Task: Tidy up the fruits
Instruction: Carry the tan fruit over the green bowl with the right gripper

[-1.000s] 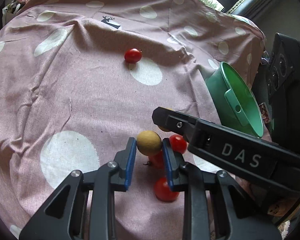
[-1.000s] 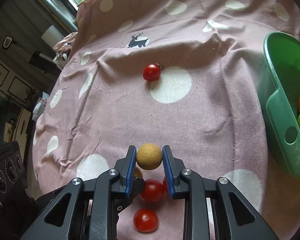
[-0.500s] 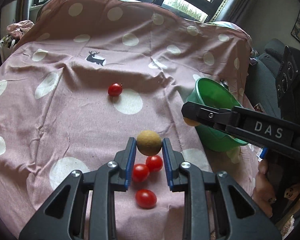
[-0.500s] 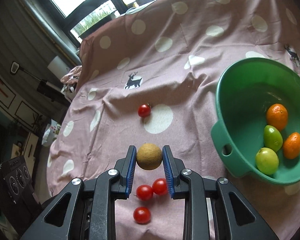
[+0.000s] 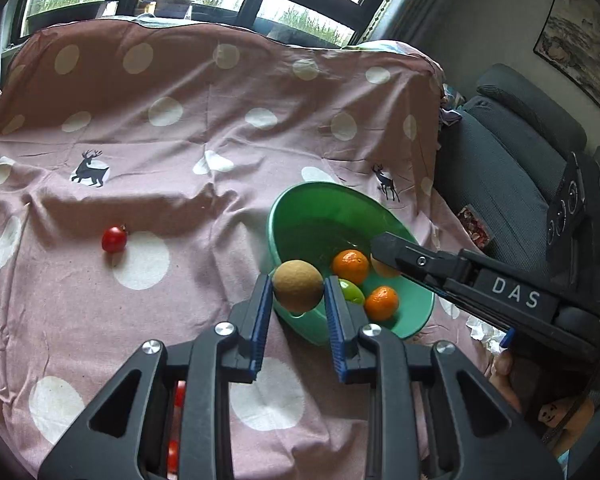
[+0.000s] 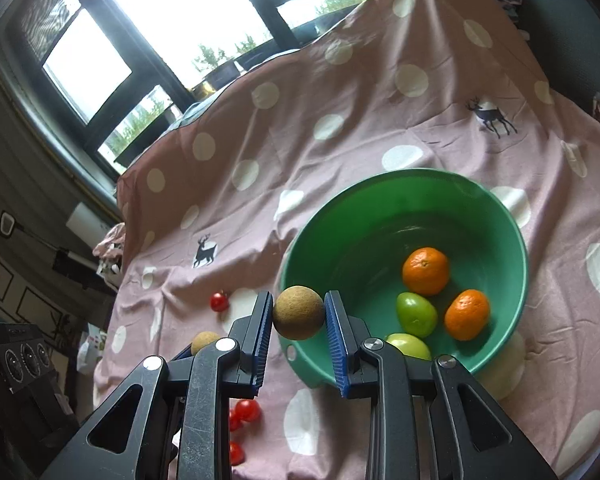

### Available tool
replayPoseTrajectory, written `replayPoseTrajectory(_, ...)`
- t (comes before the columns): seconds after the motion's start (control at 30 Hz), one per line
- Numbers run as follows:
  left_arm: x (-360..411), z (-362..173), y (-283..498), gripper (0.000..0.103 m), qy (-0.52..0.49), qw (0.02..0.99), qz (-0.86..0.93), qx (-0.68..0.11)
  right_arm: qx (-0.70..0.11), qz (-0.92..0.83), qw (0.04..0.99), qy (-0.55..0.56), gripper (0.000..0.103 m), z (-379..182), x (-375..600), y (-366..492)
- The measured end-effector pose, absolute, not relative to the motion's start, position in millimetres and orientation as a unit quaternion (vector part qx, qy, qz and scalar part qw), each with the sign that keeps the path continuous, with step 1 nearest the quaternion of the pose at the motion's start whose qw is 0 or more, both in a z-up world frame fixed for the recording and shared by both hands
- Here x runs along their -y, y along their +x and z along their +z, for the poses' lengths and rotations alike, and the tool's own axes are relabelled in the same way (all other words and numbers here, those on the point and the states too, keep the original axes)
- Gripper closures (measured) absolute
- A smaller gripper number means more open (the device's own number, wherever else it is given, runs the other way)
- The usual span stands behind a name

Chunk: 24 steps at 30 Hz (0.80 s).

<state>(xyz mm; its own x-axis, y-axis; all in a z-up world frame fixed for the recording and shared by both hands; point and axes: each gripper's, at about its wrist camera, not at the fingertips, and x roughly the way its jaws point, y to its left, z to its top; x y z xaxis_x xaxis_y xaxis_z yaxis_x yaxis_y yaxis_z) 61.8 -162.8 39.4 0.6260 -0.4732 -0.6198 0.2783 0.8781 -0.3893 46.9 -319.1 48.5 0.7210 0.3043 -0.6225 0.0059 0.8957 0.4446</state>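
The left gripper [image 5: 298, 298] is clamped on a brown round fruit [image 5: 298, 291] at the near-left rim of the green bowl [image 5: 300, 208], a lone cherry tomato [image 5: 114, 239] well off to its left on open spotted cloth [image 5: 180, 128]. To its right the right gripper [image 6: 299, 312], lettered "DAS", pinches a second brown fruit [image 6: 299, 311] over the bowl, where two oranges [image 6: 426, 271] and green fruits [image 6: 416, 313] leave the far half bare.

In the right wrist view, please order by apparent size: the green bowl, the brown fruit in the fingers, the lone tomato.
1. green bowl
2. brown fruit, though nearness enlarges it
3. lone tomato
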Motion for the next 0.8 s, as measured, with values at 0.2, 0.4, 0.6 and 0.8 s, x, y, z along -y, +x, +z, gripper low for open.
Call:
replayPoseTrajectory(0.2,194,35,77,0.077,-0.111,0.883,-0.236,-0.391,-0.365,0.055,0.896,0.248,0.074,41,351,47)
replayPoseTrajectory(0.4,213,24,90,0.077,-0.104,0.873,-0.246,-0.408,-0.372,0.023,0.890,0.264,0.074,31,370,49)
replayPoseTrajectory(0.6,227,16,95,0.077,-0.091,0.869,-0.250,-0.417,-0.383,-0.006,0.889,0.253,0.074,26,376,51)
replayPoseTrajectory(0.8,234,16,93,0.076,-0.080,0.870,-0.254,-0.415,-0.389,-0.005,0.887,0.248,0.074,24,376,52)
